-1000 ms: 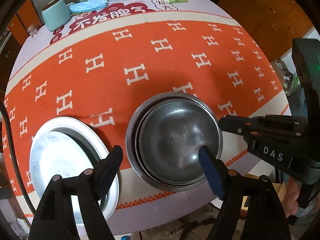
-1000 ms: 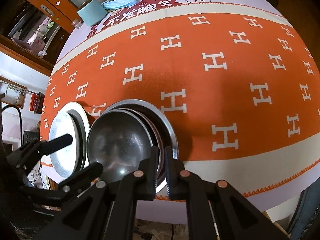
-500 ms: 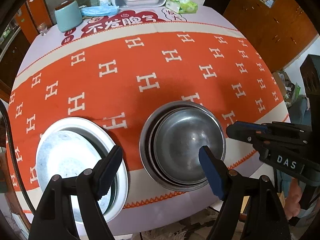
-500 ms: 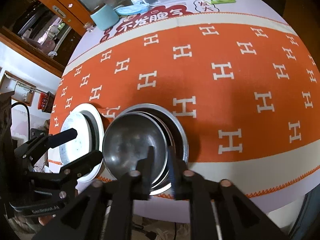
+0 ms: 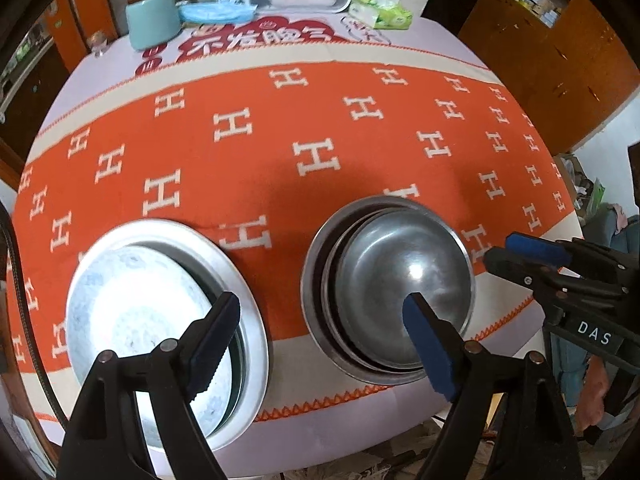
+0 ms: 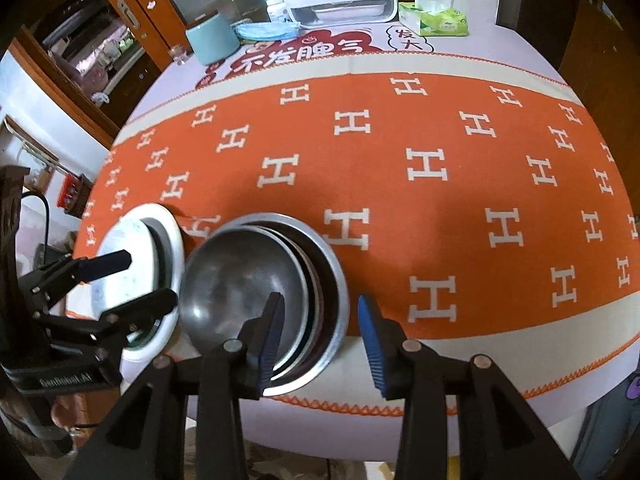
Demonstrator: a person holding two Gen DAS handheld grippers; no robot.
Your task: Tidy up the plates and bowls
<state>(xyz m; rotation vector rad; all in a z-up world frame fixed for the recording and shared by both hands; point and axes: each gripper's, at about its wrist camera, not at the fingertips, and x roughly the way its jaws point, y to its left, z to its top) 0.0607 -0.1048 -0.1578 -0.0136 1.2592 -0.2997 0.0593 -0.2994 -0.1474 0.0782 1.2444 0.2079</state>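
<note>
Two stacks sit at the lower edge of the bench (image 5: 280, 432), near us: steel bowls (image 5: 400, 276) nested together at lower centre of the left view, and a patterned plate (image 5: 132, 312) lying on a white plate (image 5: 240, 264) at lower left. We judge each kind is nested to save room. Our right gripper (image 6: 320, 332) hangs over the near rim of the bowls, jaws opening, one finger inside the rim and one outside, neither pressing it, so we read this as letting go. Our left gripper (image 5: 324, 336) is spread wide between the stacks, gripping nothing.
</note>
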